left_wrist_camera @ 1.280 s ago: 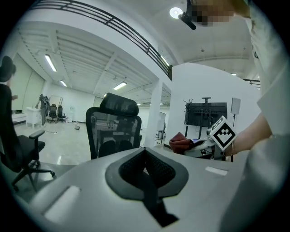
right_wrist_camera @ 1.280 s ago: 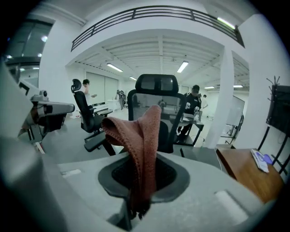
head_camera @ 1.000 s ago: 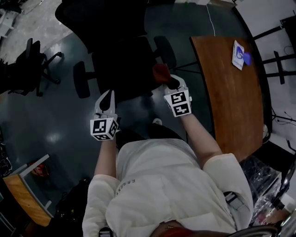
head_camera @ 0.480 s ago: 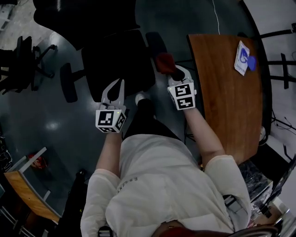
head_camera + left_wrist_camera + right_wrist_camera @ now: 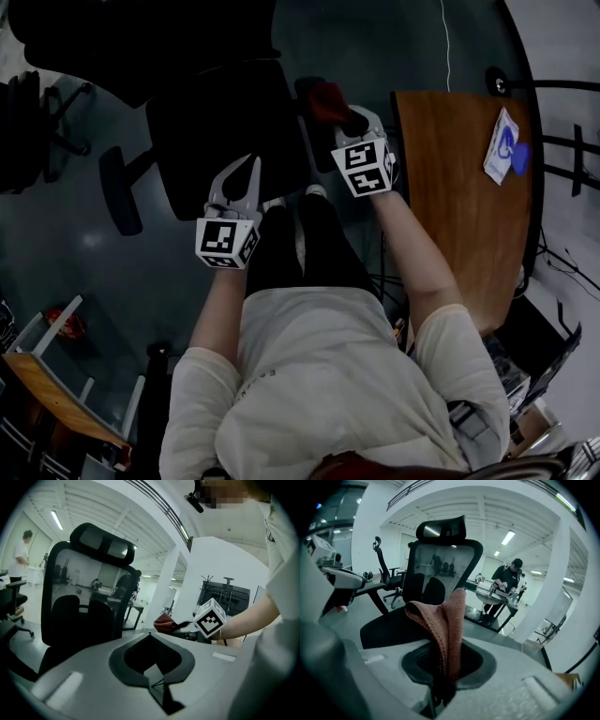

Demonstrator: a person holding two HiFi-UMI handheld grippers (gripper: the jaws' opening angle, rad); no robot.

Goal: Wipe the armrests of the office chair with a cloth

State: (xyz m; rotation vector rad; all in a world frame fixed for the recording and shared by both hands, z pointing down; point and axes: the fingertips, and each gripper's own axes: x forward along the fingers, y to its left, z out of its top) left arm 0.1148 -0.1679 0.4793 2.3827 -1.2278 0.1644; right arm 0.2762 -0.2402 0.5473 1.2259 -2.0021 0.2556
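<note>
Right gripper view shows the fingers of the right gripper (image 5: 440,686) closed tightly on a reddish-brown cloth (image 5: 443,625), which stands up from between them in a loose fold and hides the fingertips. Left gripper view shows the fingers of the left gripper (image 5: 157,686) brought together with nothing between them. This same view also catches the cloth from the side, held out in the air by the right gripper, which the right gripper's own camera cannot show. Head view gives the arms: both forearms are stretched forward, the right one reaching farther than the left. The left gripper is over the front edge of the seat (image 5: 220,131) of the black office chair (image 5: 206,103), just beyond the person's knees (image 5: 300,244). The cloth is above the right armrest (image 5: 309,145), but no view tells if it touches it. The left armrest (image 5: 116,190) is well apart from both grippers. Both gripper views look past the fingers to the mesh backrest (image 5: 440,566) and its headrest. Right of the right arm is a brown wooden tabletop (image 5: 459,216) with a small card (image 5: 502,145) on it. Far behind, a person (image 5: 506,581) bends over a table.
</note>
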